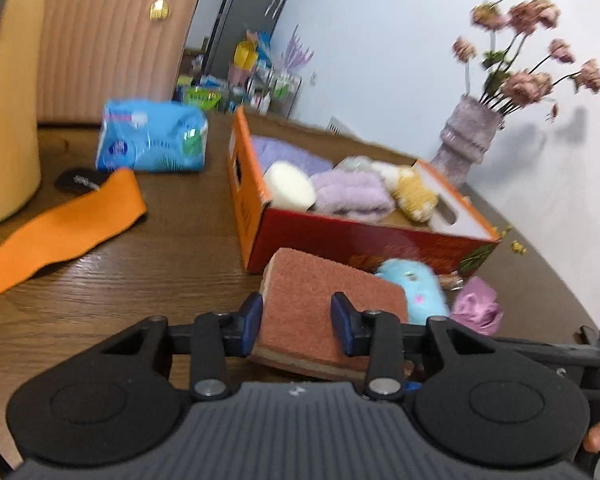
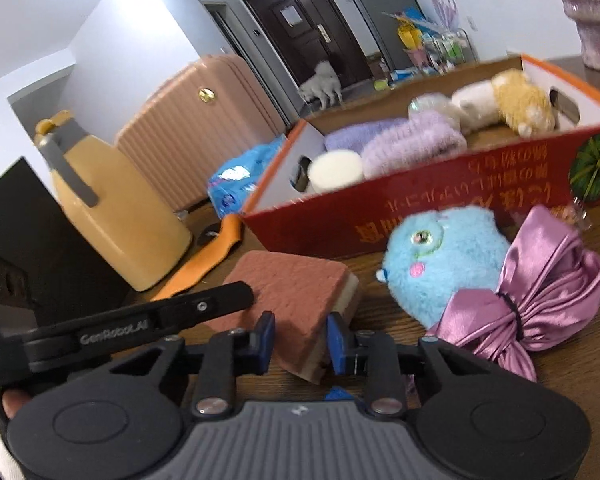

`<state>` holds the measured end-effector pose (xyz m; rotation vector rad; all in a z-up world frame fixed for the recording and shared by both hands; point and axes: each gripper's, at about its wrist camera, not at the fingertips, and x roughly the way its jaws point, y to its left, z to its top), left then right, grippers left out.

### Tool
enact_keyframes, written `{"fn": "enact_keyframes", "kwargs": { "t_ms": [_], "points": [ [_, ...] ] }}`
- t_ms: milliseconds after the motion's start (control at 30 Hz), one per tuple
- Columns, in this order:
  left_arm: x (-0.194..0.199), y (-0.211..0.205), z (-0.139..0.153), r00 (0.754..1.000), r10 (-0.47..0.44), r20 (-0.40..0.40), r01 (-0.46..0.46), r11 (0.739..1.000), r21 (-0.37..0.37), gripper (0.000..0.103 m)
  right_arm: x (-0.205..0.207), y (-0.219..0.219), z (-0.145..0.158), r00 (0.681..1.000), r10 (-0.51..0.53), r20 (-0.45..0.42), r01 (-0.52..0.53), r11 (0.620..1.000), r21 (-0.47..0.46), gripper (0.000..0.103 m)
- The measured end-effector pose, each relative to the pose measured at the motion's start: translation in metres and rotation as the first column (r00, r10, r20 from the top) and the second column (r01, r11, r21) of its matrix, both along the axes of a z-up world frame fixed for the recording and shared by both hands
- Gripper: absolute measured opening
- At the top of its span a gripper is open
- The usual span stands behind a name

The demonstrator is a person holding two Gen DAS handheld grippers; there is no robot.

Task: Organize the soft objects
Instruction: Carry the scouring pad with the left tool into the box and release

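Observation:
A brown-topped sponge (image 1: 324, 308) lies on the wooden table in front of a red cardboard box (image 1: 364, 240). My left gripper (image 1: 298, 326) has its blue pads on both sides of the sponge and is shut on it. My right gripper (image 2: 300, 340) has its pads around the sponge's near corner (image 2: 300, 300) and looks shut on it too. The box (image 2: 420, 216) holds a cream sponge (image 1: 290, 186), purple fluffy cloths (image 1: 352, 192) and a yellow-white plush (image 1: 414, 194). A blue plush (image 2: 444, 256) and a purple satin bow (image 2: 540, 292) lie beside the sponge.
An orange band (image 1: 60, 228) and a blue tissue pack (image 1: 152, 136) lie at the left. A yellow jug (image 2: 112, 216) and a pink suitcase (image 2: 204, 120) stand behind. A vase of dried flowers (image 1: 468, 136) stands behind the box. A black box (image 2: 28, 240) is at the left.

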<state>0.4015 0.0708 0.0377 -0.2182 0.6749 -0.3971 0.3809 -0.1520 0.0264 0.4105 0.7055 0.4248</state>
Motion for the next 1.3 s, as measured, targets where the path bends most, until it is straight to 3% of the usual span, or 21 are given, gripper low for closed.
{"fn": "enact_keyframes", "kwargs": {
  "t_ms": [233, 467, 633, 733, 933, 1033, 1200, 1300],
  "points": [
    [-0.072, -0.007, 0.027, 0.998, 0.025, 0.059, -0.022, 0.998, -0.055, 0.034, -0.057, -0.018, 0.033, 0.997, 0.036, 0.069, -0.036, 0.999, -0.006, 0.026],
    [-0.159, -0.033, 0.027, 0.996, 0.046, 0.080, -0.039, 0.995, -0.091, 0.034, -0.142, -0.045, 0.038, 0.993, 0.060, 0.097, -0.057, 0.998, -0.035, 0.026],
    [-0.201, -0.049, 0.012, 0.999, 0.035, 0.026, -0.032, 0.991, -0.128, 0.033, -0.191, -0.064, 0.033, 0.994, 0.041, 0.099, -0.034, 0.997, -0.071, 0.026],
    [-0.209, -0.060, 0.008, 1.000, 0.021, 0.010, -0.020, 0.993, -0.116, 0.033, -0.201, -0.074, 0.027, 0.996, 0.022, 0.083, -0.017, 0.998, -0.063, 0.026],
    [-0.206, -0.072, 0.012, 1.000, 0.021, 0.017, -0.020, 0.995, -0.096, 0.033, -0.199, -0.085, 0.026, 0.996, 0.006, 0.085, -0.003, 0.999, -0.033, 0.026],
    [-0.186, -0.075, 0.026, 0.999, 0.009, 0.042, -0.005, 0.996, -0.095, 0.033, -0.180, -0.087, 0.039, 0.994, 0.014, 0.106, -0.010, 0.999, -0.038, 0.026],
    [-0.109, -0.074, 0.069, 0.996, -0.002, 0.093, 0.012, 0.995, -0.104, 0.033, -0.101, -0.088, 0.087, 0.983, 0.058, 0.172, -0.045, 0.996, -0.079, 0.026],
    [-0.043, -0.074, 0.096, 0.997, 0.007, 0.076, 0.000, 0.996, -0.091, 0.033, -0.030, -0.084, 0.114, 0.988, 0.072, 0.139, -0.064, 0.996, -0.066, 0.026]
  ]
}}
